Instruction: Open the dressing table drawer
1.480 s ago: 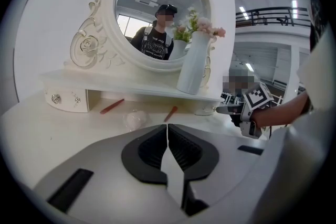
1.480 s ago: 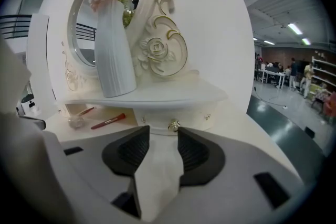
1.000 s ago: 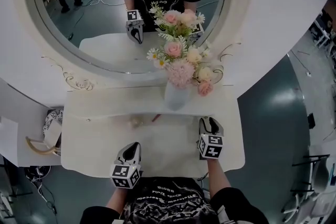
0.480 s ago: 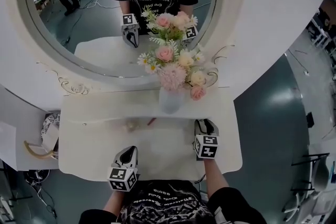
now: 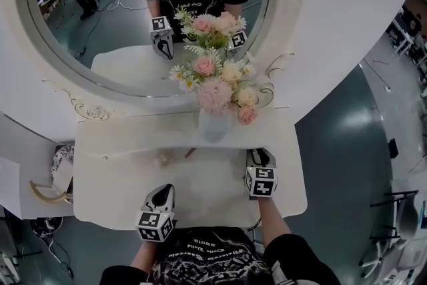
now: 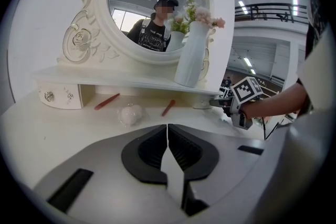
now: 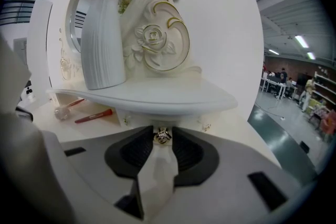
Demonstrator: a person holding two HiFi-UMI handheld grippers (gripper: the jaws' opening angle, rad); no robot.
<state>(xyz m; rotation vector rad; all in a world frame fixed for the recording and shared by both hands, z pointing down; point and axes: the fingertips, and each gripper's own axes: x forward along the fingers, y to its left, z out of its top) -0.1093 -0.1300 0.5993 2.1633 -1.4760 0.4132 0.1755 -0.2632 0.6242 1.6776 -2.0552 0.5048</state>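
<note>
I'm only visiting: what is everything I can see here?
dressing table: one, white, centre
mirror: one, round, white carved frame, behind the table
vase: one, white, on the shelf below the mirror
flowers: one bunch, pink and cream, in the vase
sticks: two, red, on the tabletop under the shelf
small round object: one, whitish, between the sticks
small drawer: one, white, under the shelf's left end
drawer knob: one, gold, under the shelf's right end
left gripper: one, grey, jaws together, empty
right gripper: one, grey, jaws have just been closing, pinching the drawer knob

White dressing table (image 5: 107,200) bears a vase (image 5: 213,127) and red sticks (image 6: 107,101)
</note>
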